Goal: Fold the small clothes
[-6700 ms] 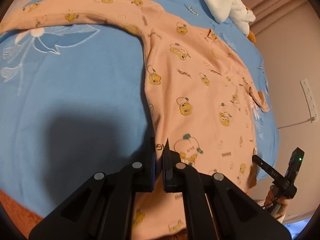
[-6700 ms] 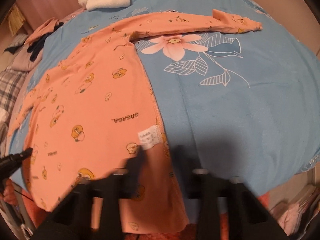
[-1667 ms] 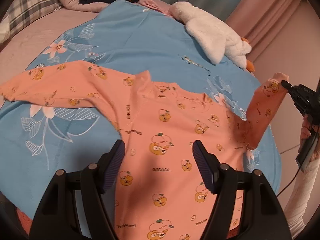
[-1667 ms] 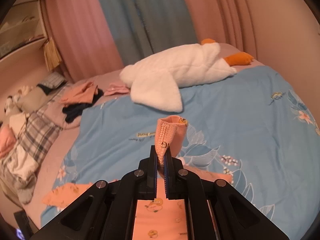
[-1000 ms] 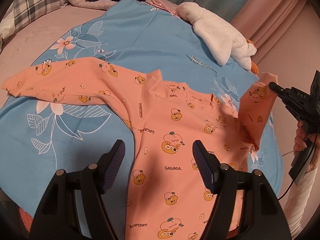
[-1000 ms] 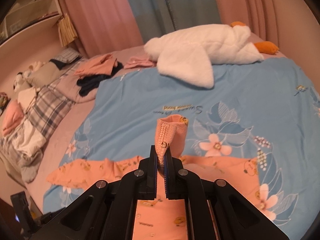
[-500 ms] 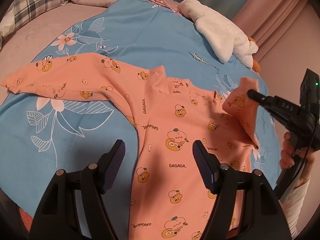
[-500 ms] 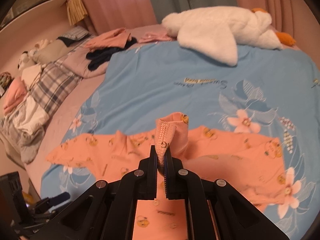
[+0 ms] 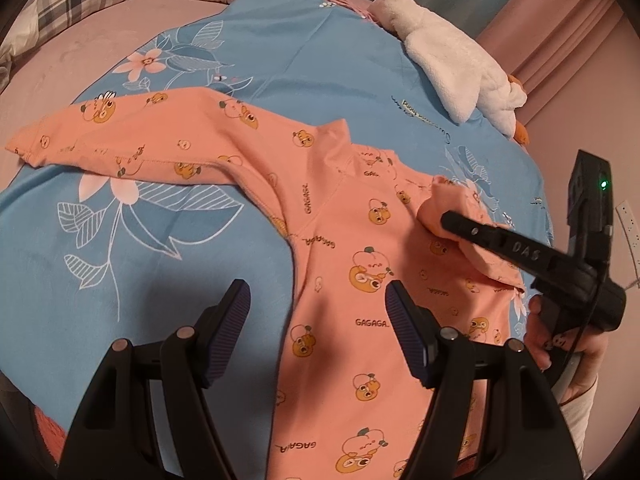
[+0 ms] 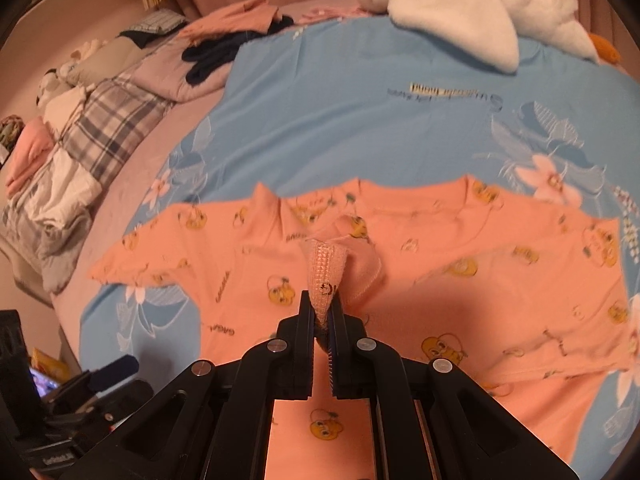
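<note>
Since half a second ago the right gripper has swung lower and further in over the shirt, dragging the sleeve cuff along with it, so the cuff now hangs over the chest print instead of out by the shoulder. Its 2 black fingers are clamped tight on the ribbed peach cuff, which pokes up between them like a little cone. From the left wrist view the same gripper shows as a long black bar reaching in from the right, with the person's hand wrapped round its handle and the folded-over sleeve bunched under its tip.

The left gripper hasn't really gone anywhere. It hovers above the lower body of the shirt with its ribbed dark pads spread wide and nothing between them, just fabric below.

The peach long-sleeved kids' shirt with yellow cartoon prints lies flat on the light blue bedspread with white and pink flowers, neck pointing toward the far side. Its other sleeve is stretched straight out to the left in the left wrist view, cuff reaching the edge of the blue cover.

Further out, a white plush goose with an orange beak lies along the far edge of the bedspread. A plaid blanket and a heap of dark and pink clothes sit off to the left on the pink bed.
</note>
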Motion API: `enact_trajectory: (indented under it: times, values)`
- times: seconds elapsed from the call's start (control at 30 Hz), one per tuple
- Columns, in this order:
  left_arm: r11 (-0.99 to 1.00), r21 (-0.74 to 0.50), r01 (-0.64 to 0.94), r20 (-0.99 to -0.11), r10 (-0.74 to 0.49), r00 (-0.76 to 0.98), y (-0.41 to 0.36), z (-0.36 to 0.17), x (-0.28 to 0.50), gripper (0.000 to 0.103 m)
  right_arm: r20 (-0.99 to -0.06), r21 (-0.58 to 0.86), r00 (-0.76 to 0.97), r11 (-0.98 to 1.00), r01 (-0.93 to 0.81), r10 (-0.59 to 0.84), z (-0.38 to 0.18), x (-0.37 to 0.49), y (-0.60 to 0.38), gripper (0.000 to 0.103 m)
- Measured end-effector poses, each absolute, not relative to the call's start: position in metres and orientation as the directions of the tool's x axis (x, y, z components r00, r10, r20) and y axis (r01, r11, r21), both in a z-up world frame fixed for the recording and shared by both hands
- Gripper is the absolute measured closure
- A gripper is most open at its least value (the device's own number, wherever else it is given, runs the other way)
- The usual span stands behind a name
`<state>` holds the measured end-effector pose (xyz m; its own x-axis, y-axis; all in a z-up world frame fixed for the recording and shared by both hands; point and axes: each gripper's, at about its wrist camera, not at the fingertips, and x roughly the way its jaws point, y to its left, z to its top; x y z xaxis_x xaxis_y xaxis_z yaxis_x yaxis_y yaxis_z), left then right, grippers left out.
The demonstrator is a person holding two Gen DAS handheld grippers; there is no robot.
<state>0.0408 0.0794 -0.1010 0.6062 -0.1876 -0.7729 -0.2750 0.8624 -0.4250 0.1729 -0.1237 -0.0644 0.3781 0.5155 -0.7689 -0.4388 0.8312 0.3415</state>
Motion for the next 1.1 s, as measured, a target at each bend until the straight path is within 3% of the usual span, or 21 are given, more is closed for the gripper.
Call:
enact_trajectory:
  times: [0.6,0.73,0.87,1.1]
  values:
    - [0.847,-0.433,-0.307,-0.775,-0.176,0.607,0.091,-0.108,0.032,0.033,-0.829,0.365,0.272,0.841,-0.398,0.489,-0.108,0.168,-0.112,0.096]
    - [0.849,-0.429,-0.308,-0.777,-0.173,0.605,0.091,-0.108,0.032,0.033,-0.824,0.392,0.259,0.836,-0.383,0.505,-0.114,0.168,-0.114,0.09]
    - [0.846,-0.432,-0.314,-0.778,-0.172,0.605,0.093,-0.107,0.032,0.033,-0.8,0.433,0.254,0.816,-0.383,0.544,-0.116,0.165,-0.115,0.073]
    - [0.855,-0.417,-0.31,-0.781,-0.162,0.603,0.09,-0.105,0.028,0.033,-0.808,0.399,0.272,0.826,-0.399,0.522,-0.111,0.16,-0.107,0.067]
